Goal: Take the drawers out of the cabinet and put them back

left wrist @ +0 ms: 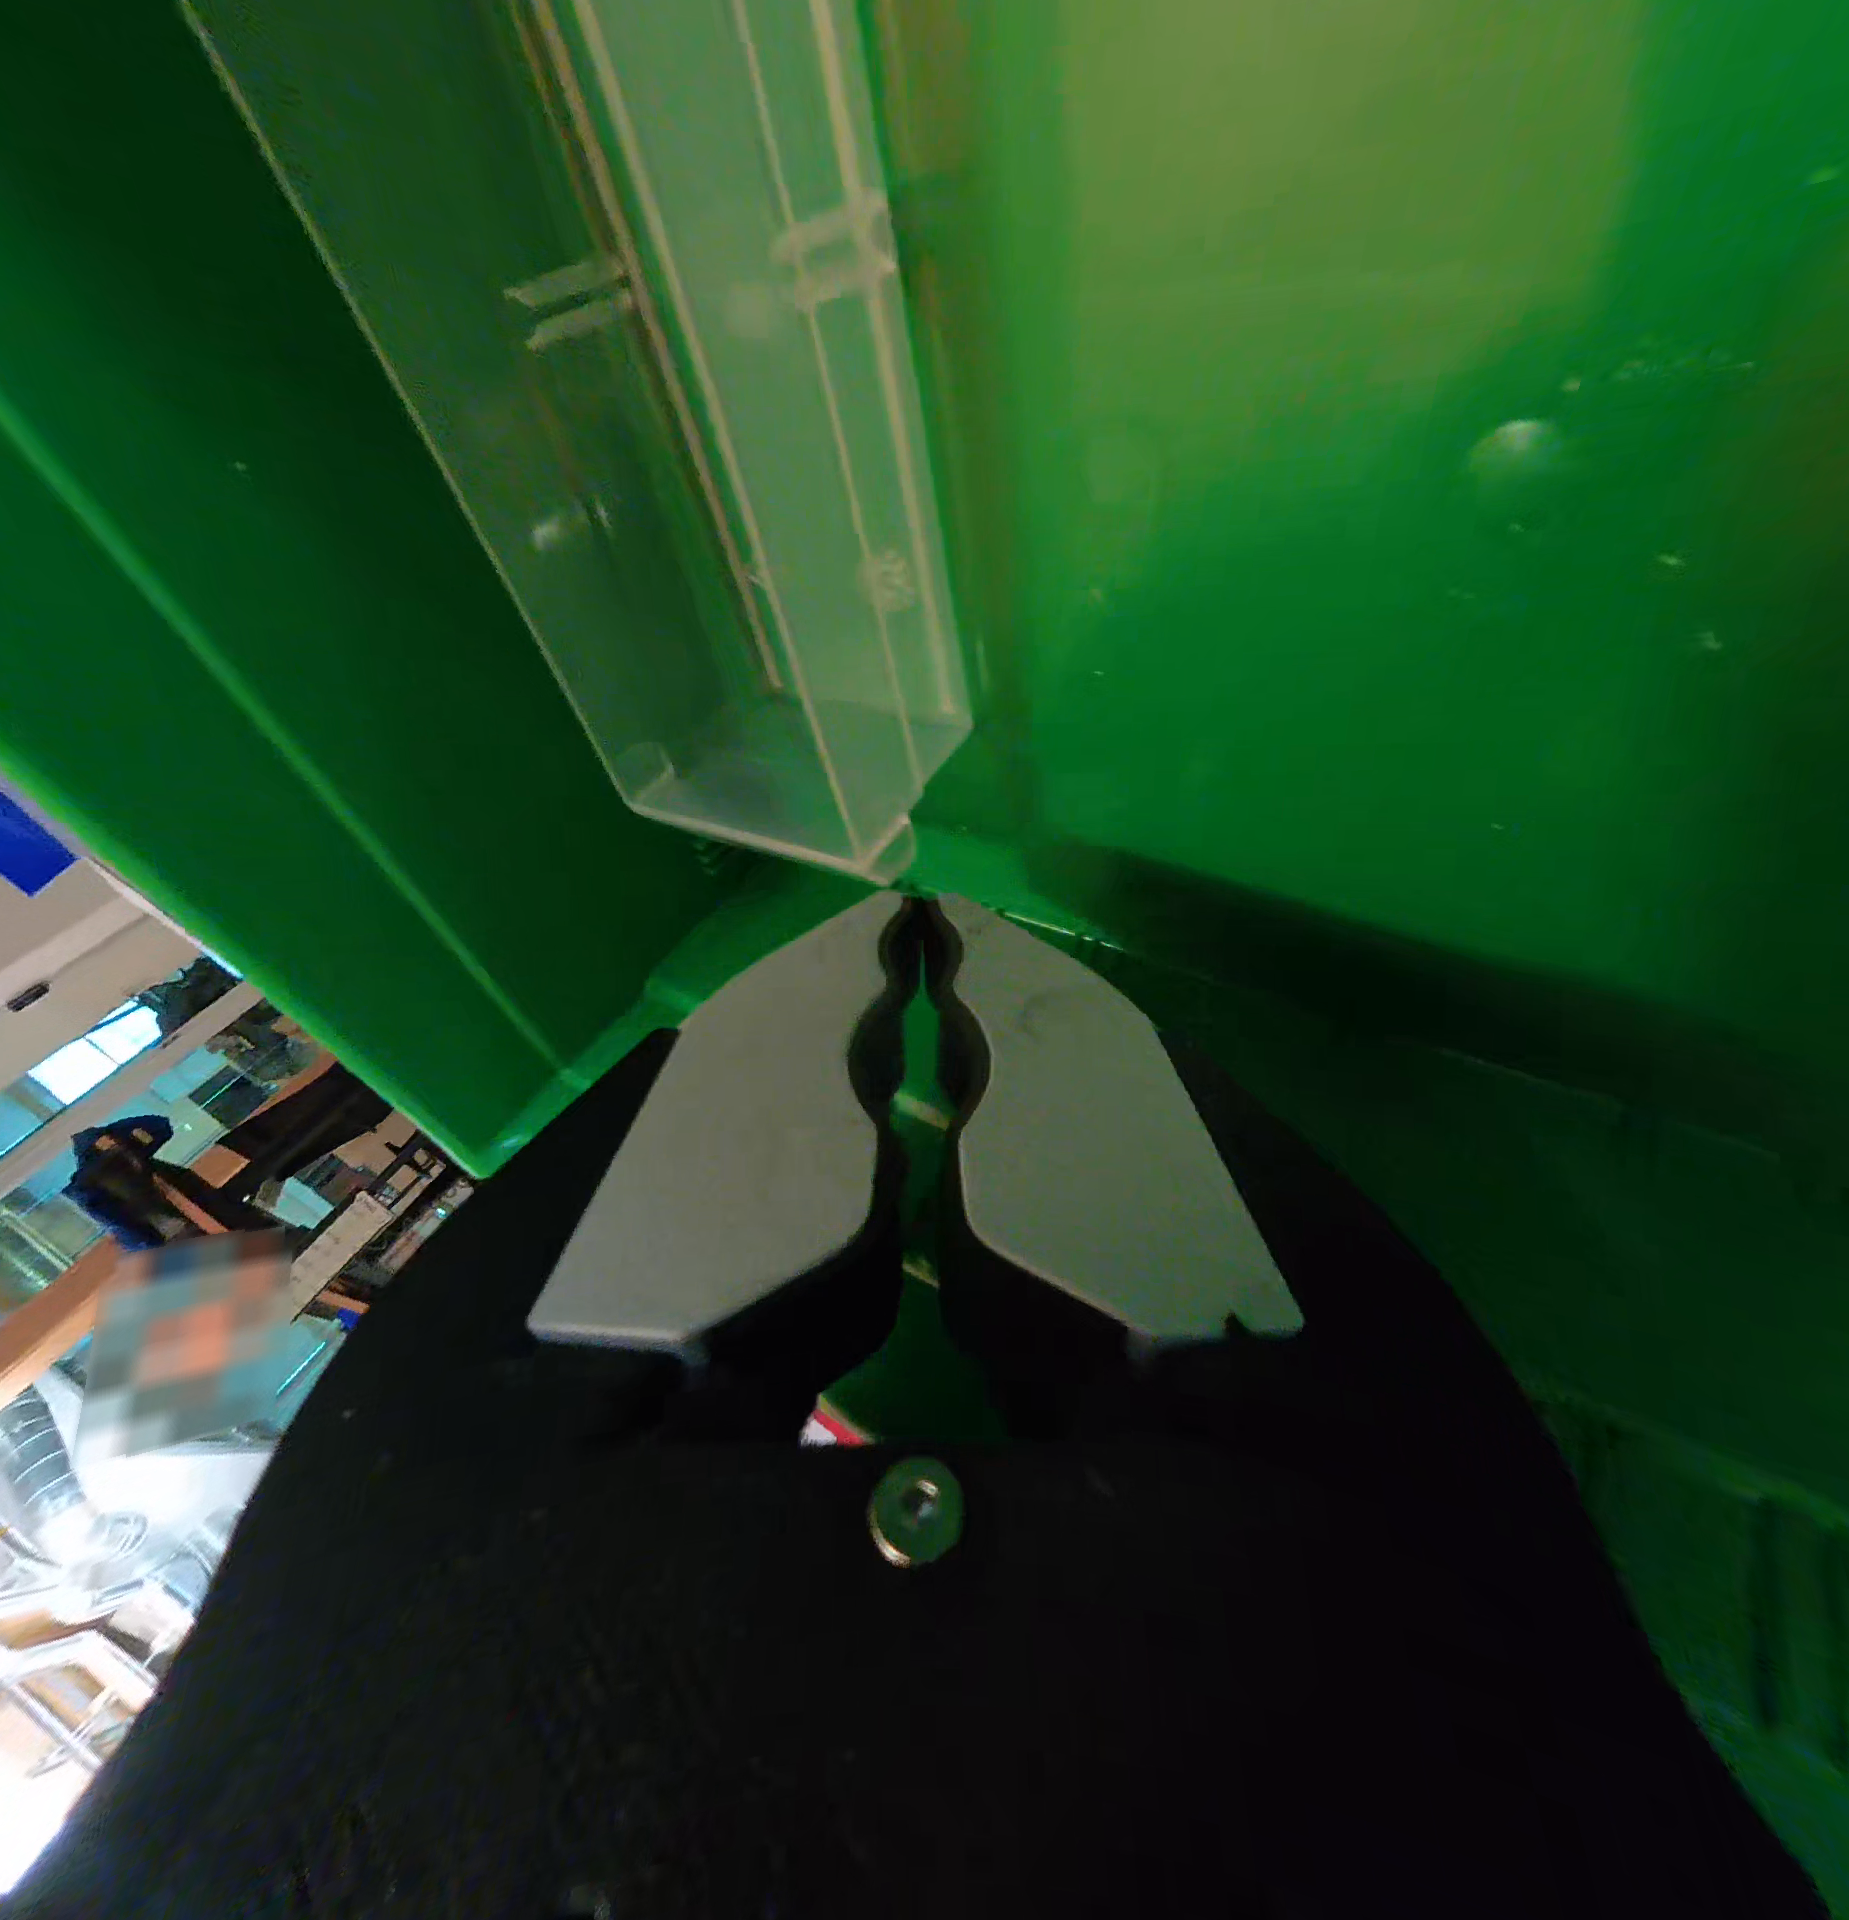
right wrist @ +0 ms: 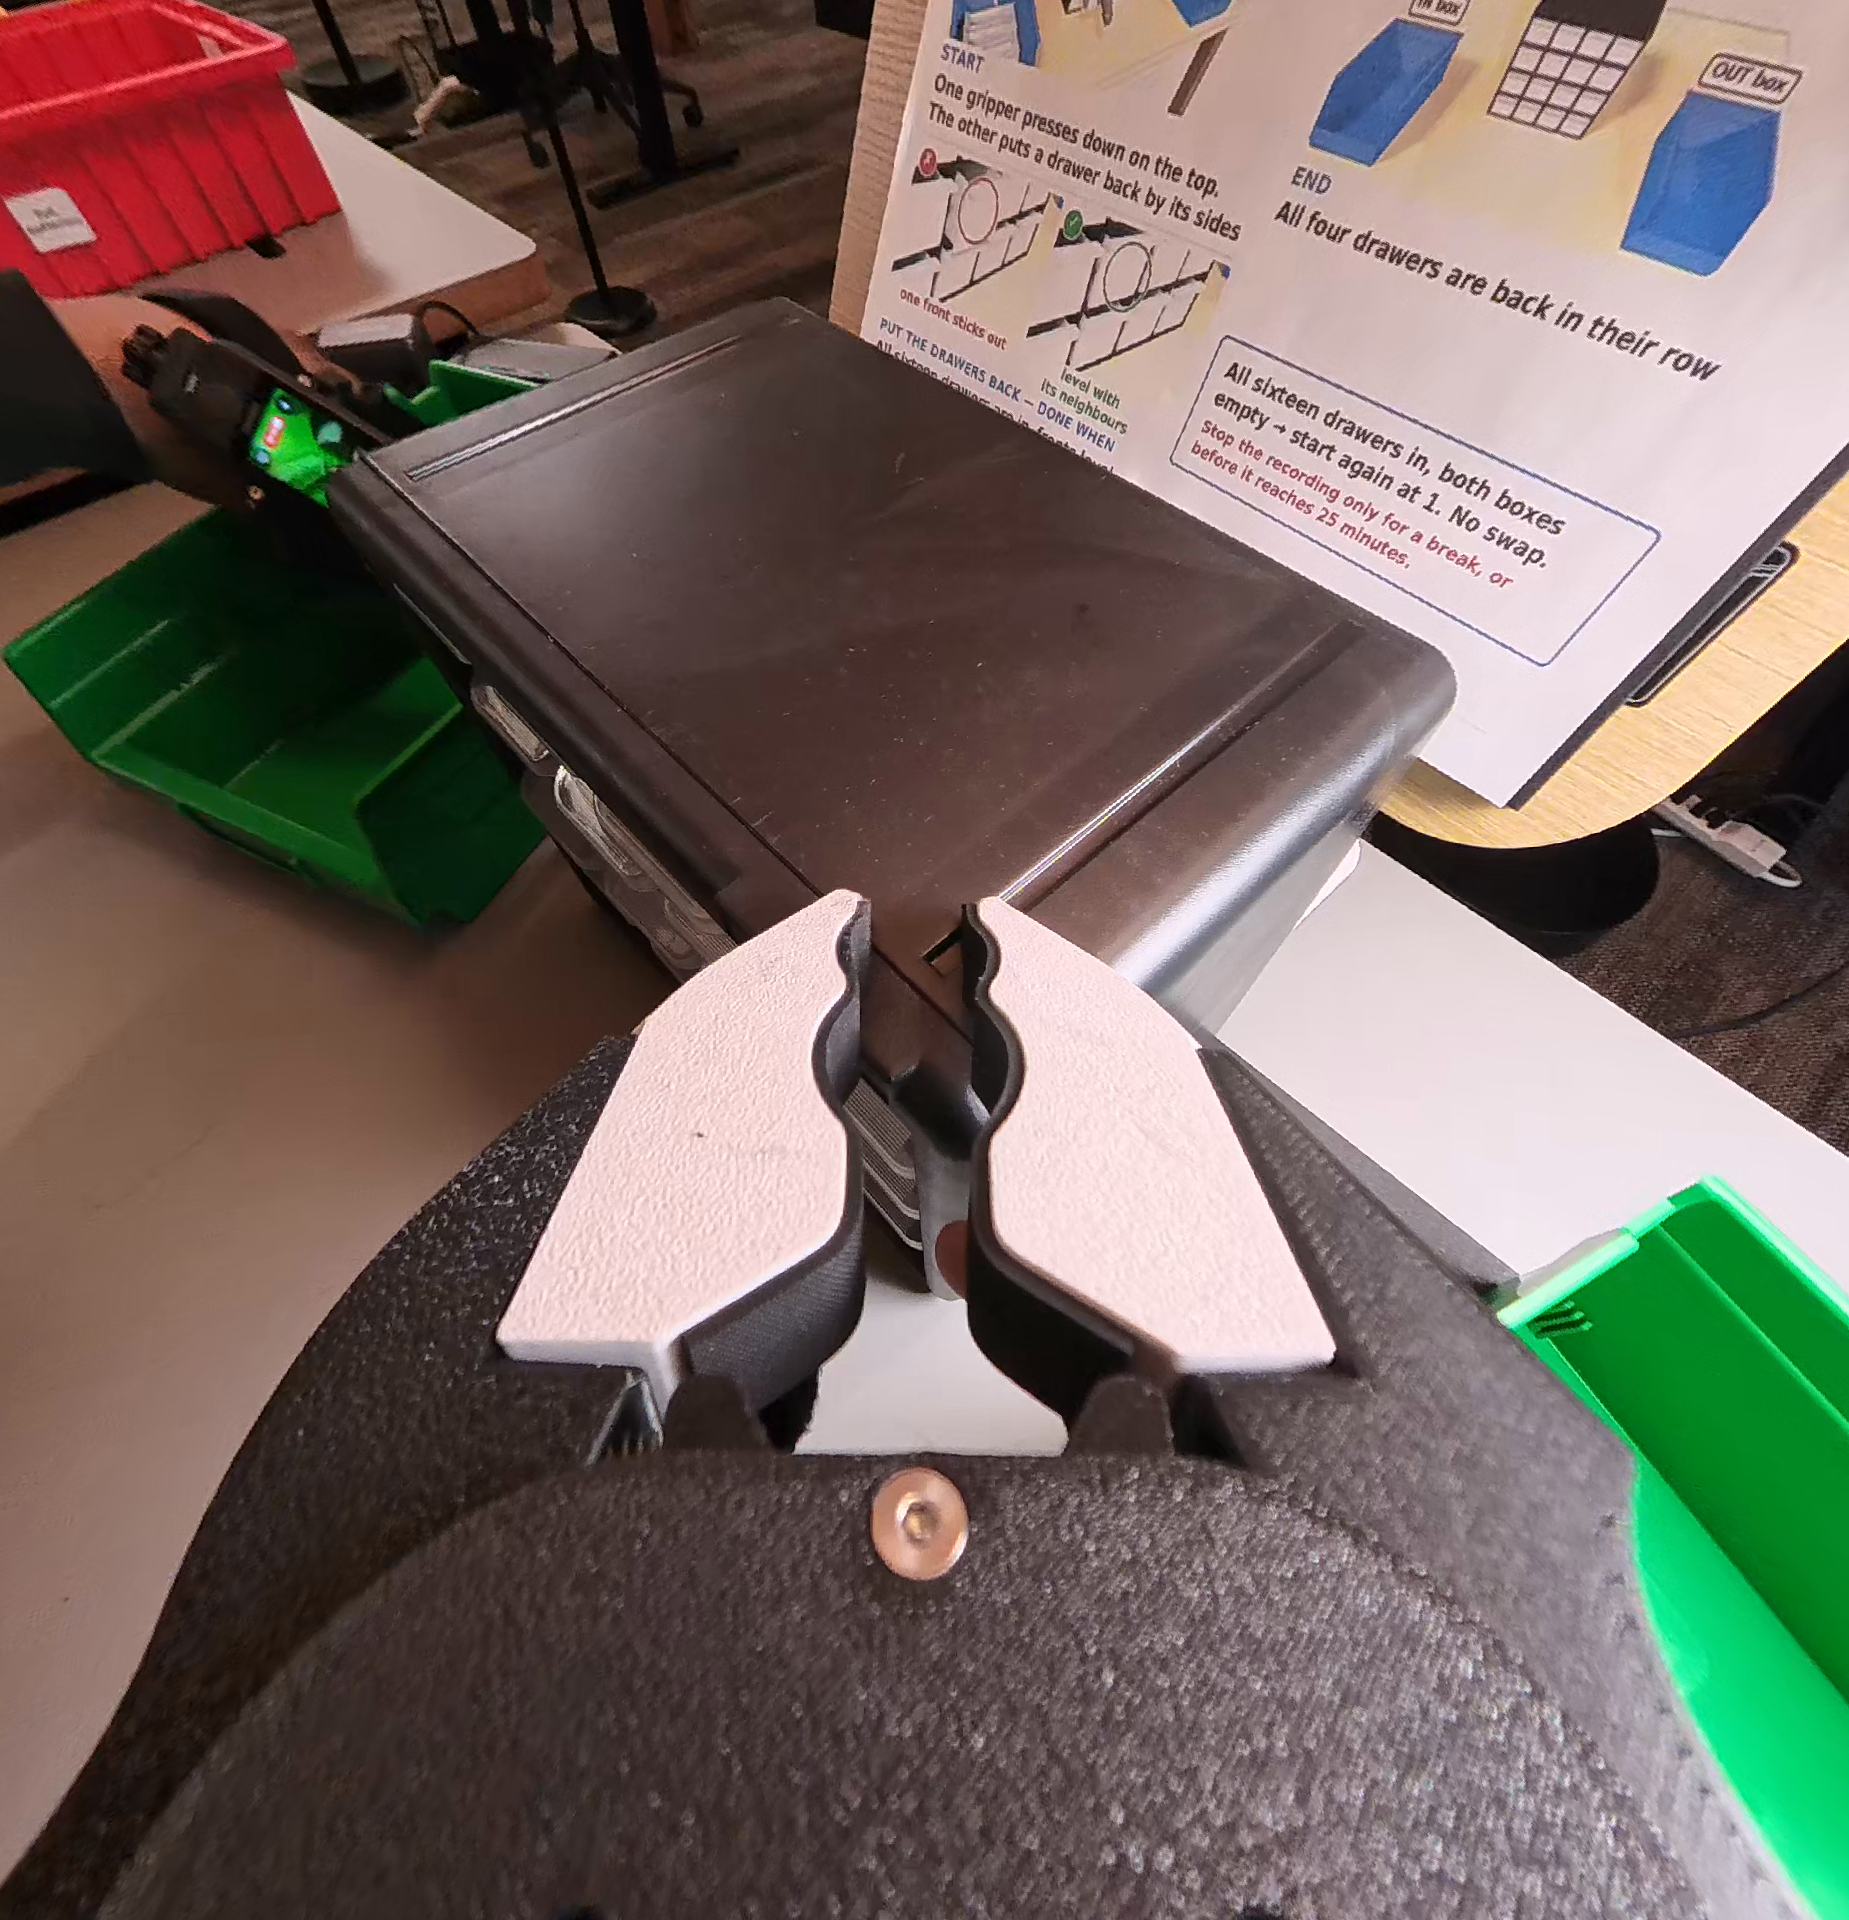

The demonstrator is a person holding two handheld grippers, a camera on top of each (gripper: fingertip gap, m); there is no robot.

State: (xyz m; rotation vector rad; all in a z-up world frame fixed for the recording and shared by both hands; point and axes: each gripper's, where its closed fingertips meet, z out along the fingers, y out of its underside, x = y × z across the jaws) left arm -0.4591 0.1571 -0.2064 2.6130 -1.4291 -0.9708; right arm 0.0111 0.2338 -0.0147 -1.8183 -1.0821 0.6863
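A clear plastic drawer (left wrist: 712, 499) stands tilted inside a green bin (left wrist: 1367, 520), against its wall. My left gripper (left wrist: 915, 906) is shut, its tips pinched at the drawer's near corner. The right wrist view shows the left gripper (right wrist: 276, 436) far off, reaching into the left green bin (right wrist: 276, 727). The black cabinet (right wrist: 847, 582) stands on the table, with clear drawer fronts (right wrist: 587, 810) along its left face. My right gripper (right wrist: 915, 925) rests over the cabinet's near top corner. Its jaws stand slightly apart and hold nothing.
A second green bin (right wrist: 1730, 1507) sits at the near right. A red bin (right wrist: 120, 177) stands at the far left. An instruction poster (right wrist: 1419, 312) leans behind the cabinet. The pale table (right wrist: 172, 1143) runs to the left. A person stands beyond the bin (left wrist: 151, 1174).
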